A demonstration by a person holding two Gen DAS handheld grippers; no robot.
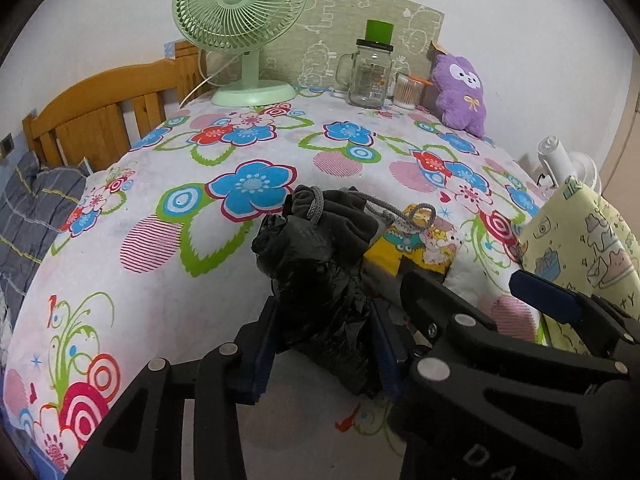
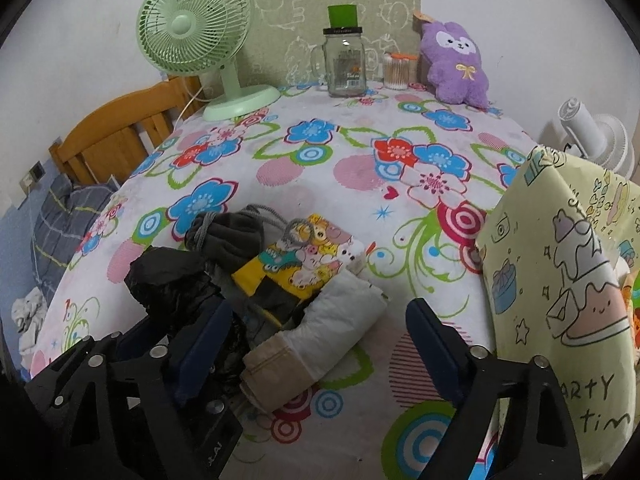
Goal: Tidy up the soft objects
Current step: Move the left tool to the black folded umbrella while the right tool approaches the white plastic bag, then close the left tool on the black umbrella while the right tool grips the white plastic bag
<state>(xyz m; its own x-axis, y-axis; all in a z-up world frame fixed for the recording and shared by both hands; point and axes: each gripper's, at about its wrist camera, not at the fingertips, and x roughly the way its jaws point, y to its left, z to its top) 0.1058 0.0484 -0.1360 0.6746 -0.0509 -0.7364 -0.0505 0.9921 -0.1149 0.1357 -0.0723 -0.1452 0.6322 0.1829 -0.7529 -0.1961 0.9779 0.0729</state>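
Gripping black plastic bag (image 1: pixel 320 280) in left gripper (image 1: pixel 324 344), long axis running ahead; right gripper (image 2: pixel 320 344) gaped around white roll (image 2: pixel 320 332), nearer yellow bag (image 2: pixel 560 280).

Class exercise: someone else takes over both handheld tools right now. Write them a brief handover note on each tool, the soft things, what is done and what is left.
Left tool: shut on the black plastic bag, just above the floral cloth.
Right tool: open, holding nothing, hovering over the pile.
Pile beside the black bag: grey drawstring pouch, cartoon-print pouch, white padded roll with a beige end.
Yellow gift bag stands on the right; its inside is hardly visible.
Purple plush sits at the back by the jar.
Done: black bag gripped. Left: likely placing it and the rest, probably into the gift bag.
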